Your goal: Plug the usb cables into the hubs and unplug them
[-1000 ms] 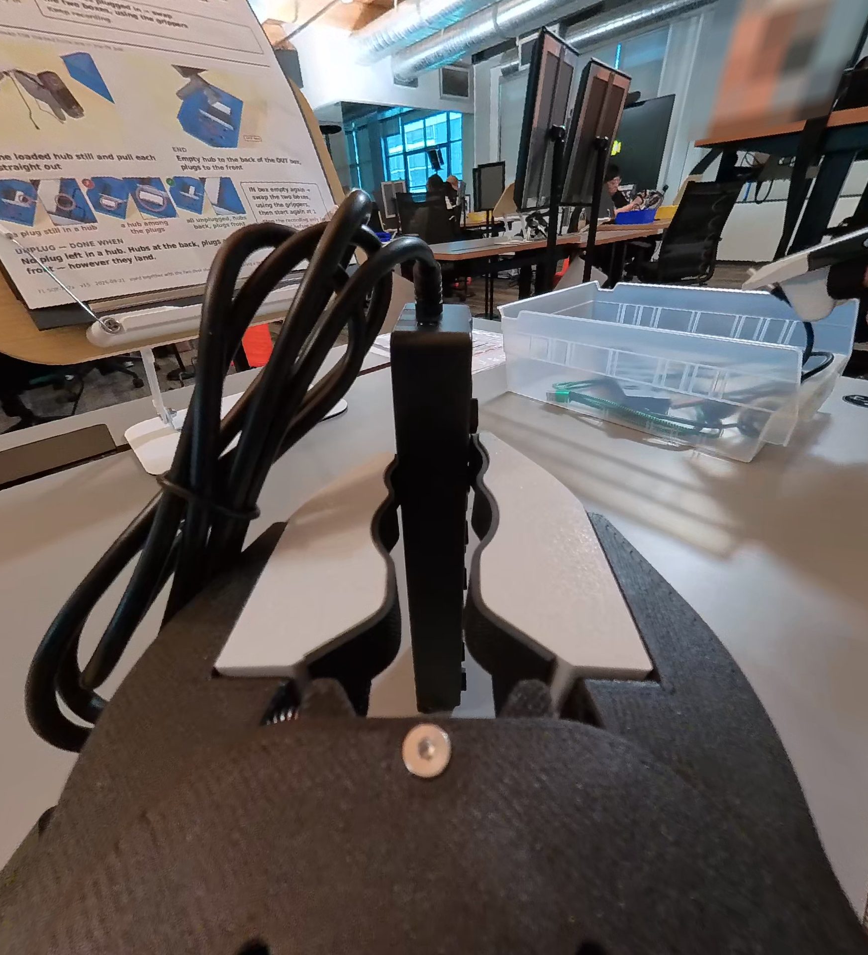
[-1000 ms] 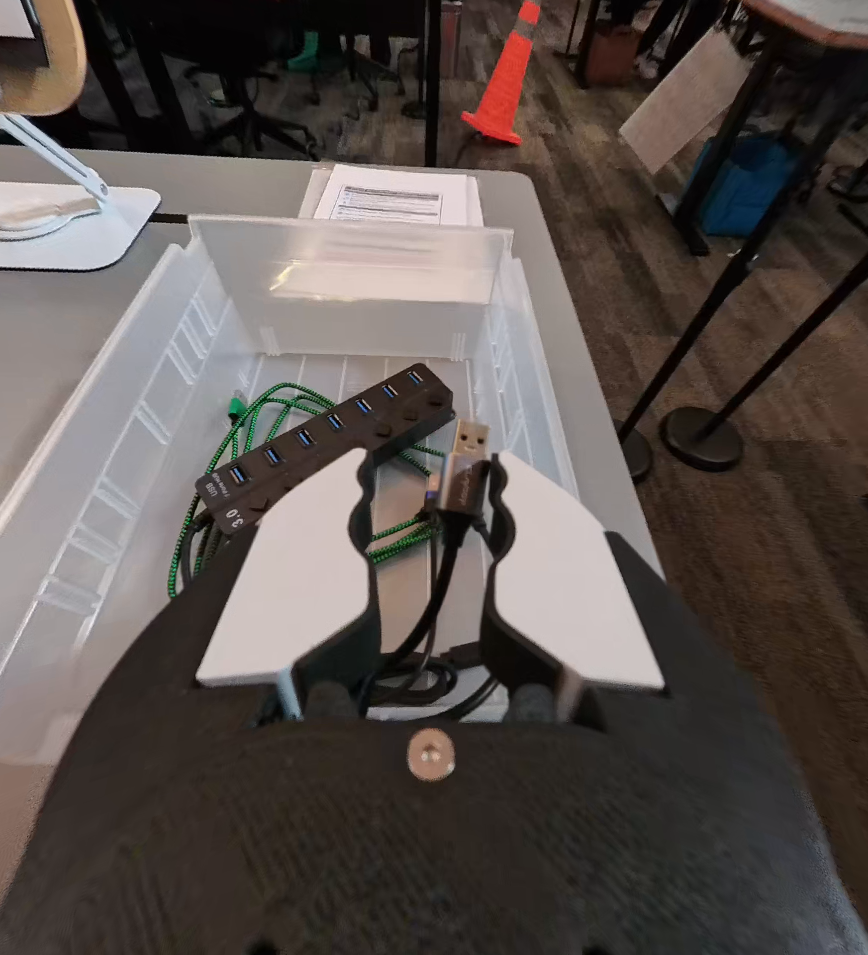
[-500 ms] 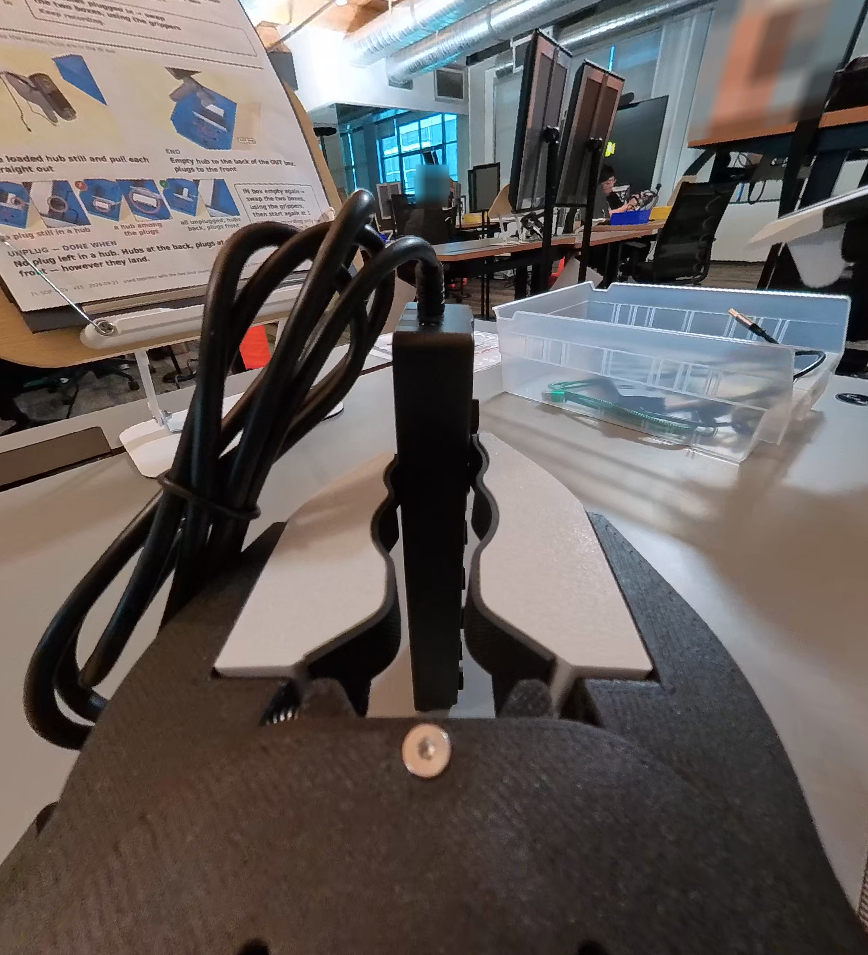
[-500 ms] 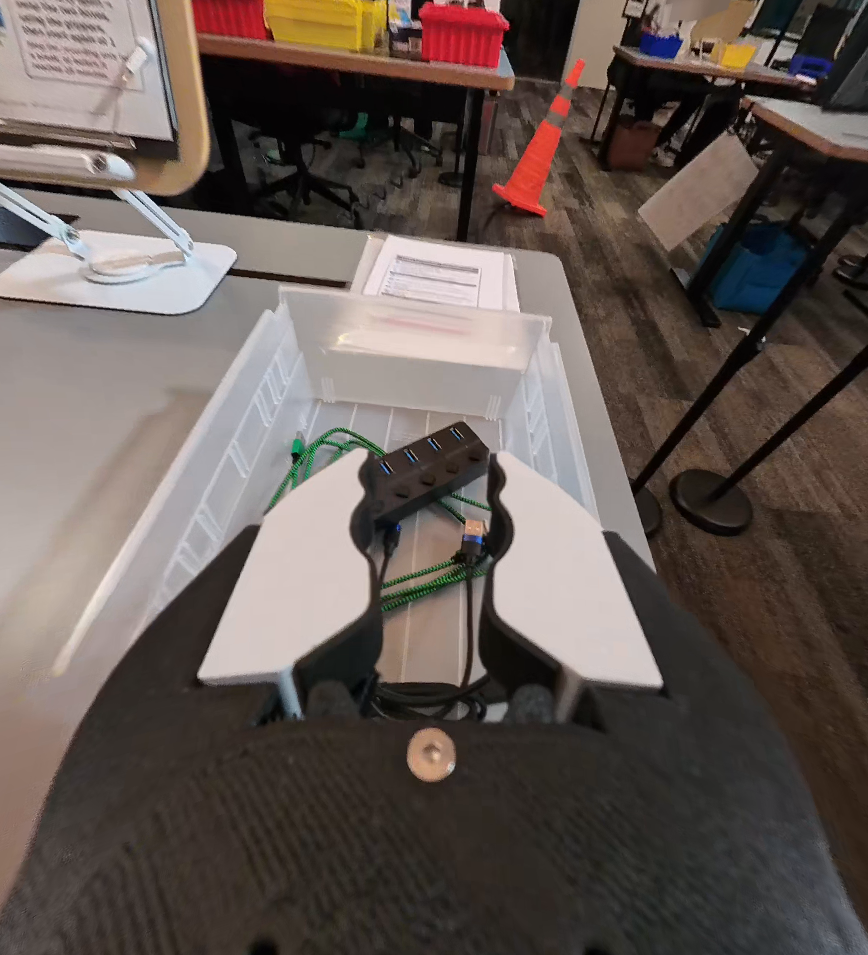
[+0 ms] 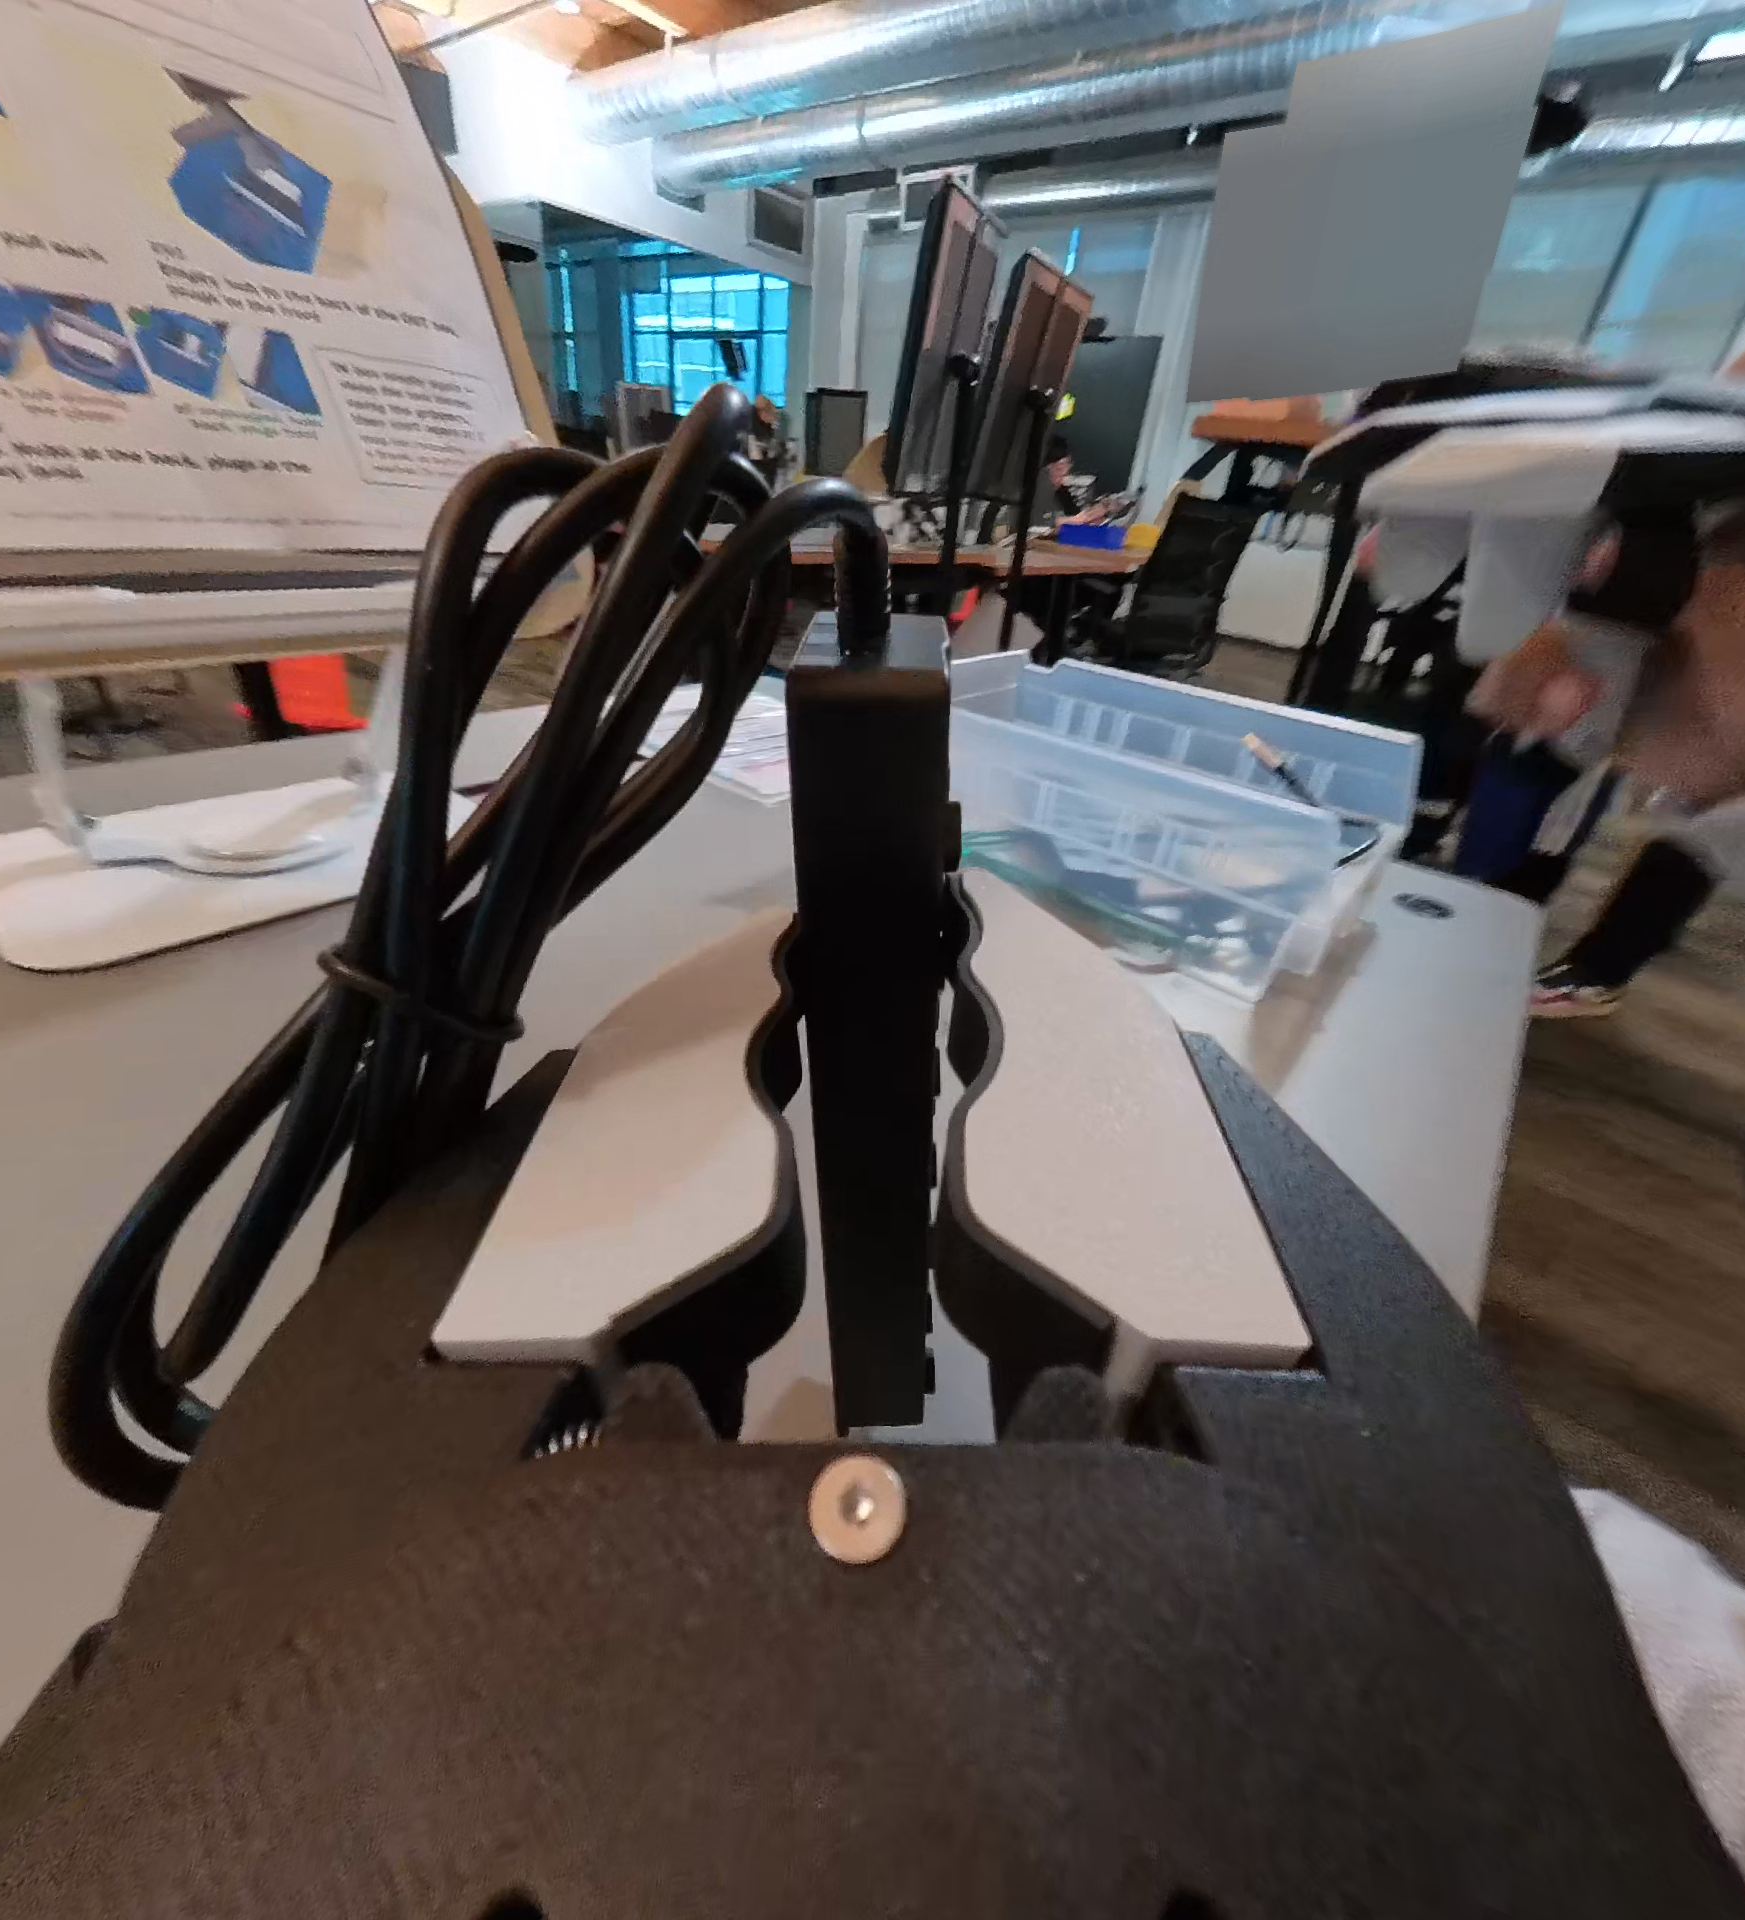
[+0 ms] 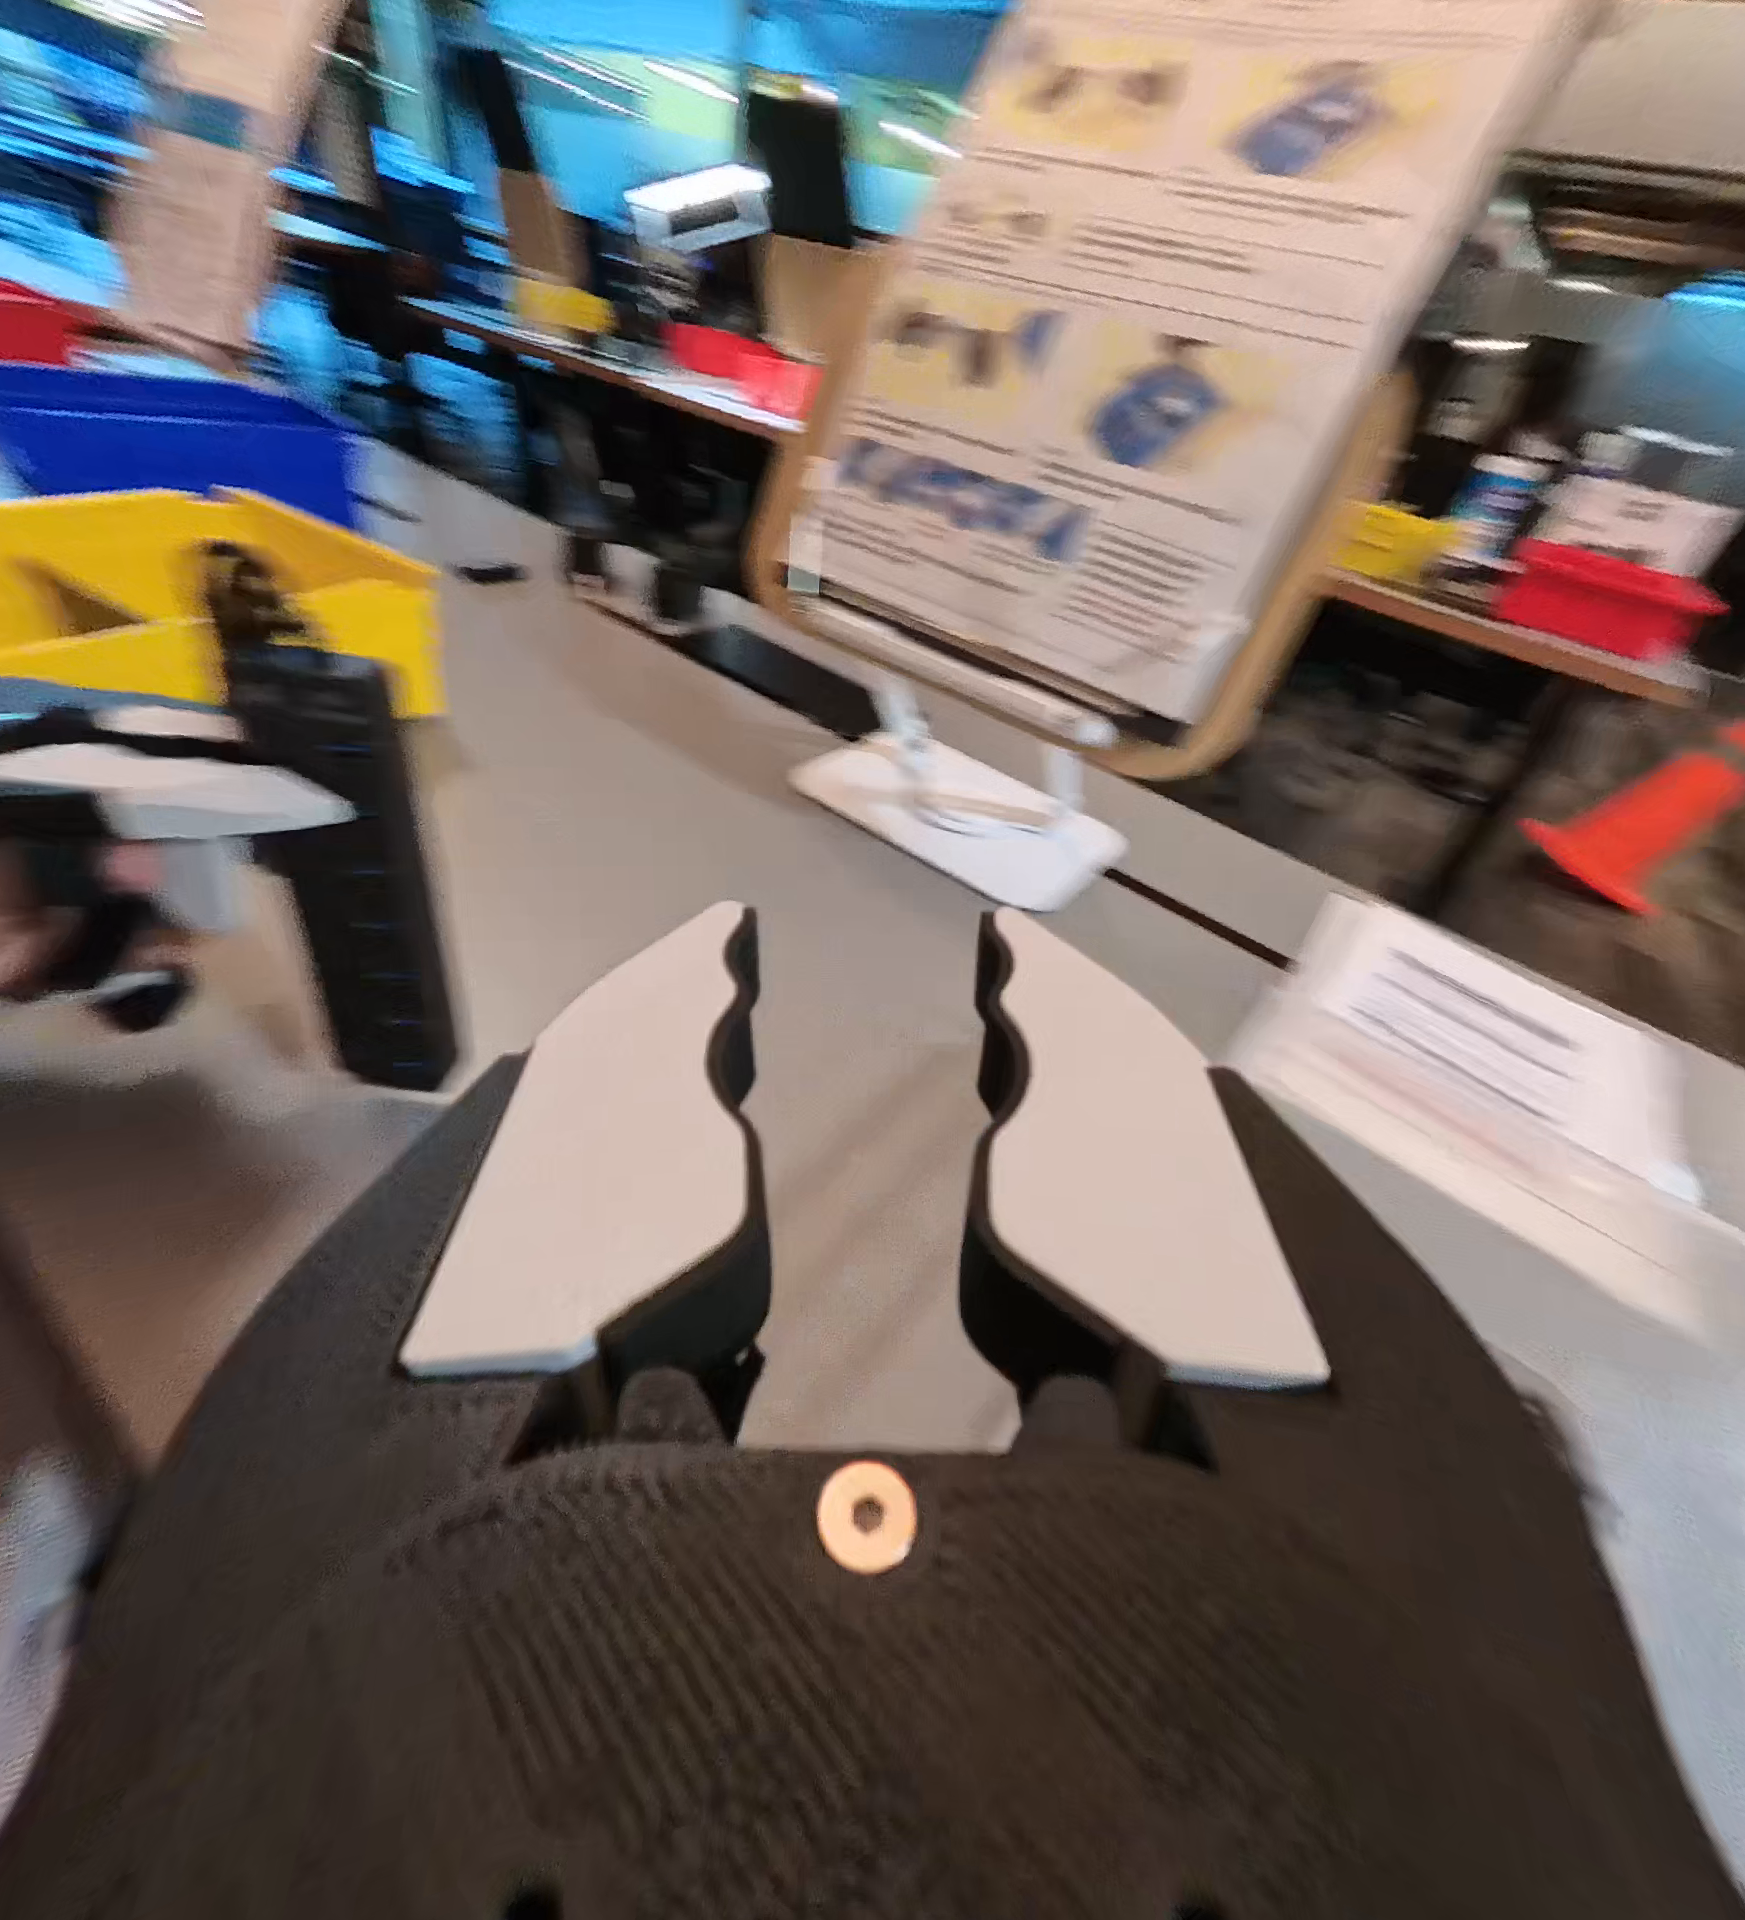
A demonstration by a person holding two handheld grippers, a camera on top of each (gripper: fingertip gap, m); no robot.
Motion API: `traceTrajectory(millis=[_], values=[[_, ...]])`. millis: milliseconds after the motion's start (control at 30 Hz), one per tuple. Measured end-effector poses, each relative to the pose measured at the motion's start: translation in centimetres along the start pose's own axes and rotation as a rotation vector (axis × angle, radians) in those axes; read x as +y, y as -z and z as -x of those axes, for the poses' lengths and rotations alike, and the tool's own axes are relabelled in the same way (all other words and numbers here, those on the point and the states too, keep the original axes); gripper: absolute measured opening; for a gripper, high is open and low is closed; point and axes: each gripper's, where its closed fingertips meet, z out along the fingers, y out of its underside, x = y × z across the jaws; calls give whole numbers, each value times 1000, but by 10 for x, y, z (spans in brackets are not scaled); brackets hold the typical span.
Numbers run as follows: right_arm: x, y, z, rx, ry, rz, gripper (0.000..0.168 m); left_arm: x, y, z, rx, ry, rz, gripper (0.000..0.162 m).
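We see the left tool (image 5: 868, 935) clamped on a black hub (image 5: 868, 1039), which stands upright between its fingers above the grey bench (image 5: 37, 1091). The hub's bundled black cable (image 5: 411, 935) loops off to the left side. Behind, to the right, a clear bin (image 5: 1294, 821) sits on the bench with a green cable (image 5: 1086, 904) and dark items inside. In the blurred right wrist view, our right tool (image 6: 863, 935) holds nothing, its jaws parted with a moderate gap, and the hub stands off to its left.
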Motion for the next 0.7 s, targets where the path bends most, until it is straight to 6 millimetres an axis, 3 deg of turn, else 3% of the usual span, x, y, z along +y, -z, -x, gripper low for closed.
traceTrajectory(millis=[167, 267, 333, 433, 700], values=[[18, -49, 119, -343, -89, -18, 44, 2, -1, -6, 78, 230, -9, 27], [47, -71, 166, -412, -85, 63, 62, 2, 0, -15, 172, 305, -20, 28], [61, -77, 181, -427, -51, 91, 67, -1, 0, -26, 265, 353, -26, 28], [66, -77, 193, -498, -111, 92, 65, -2, 3, -41, 396, 420, -25, 28], [61, -58, 204, -799, -485, 74, 29, 1, 9, -72, 599, 411, 14, 28]])
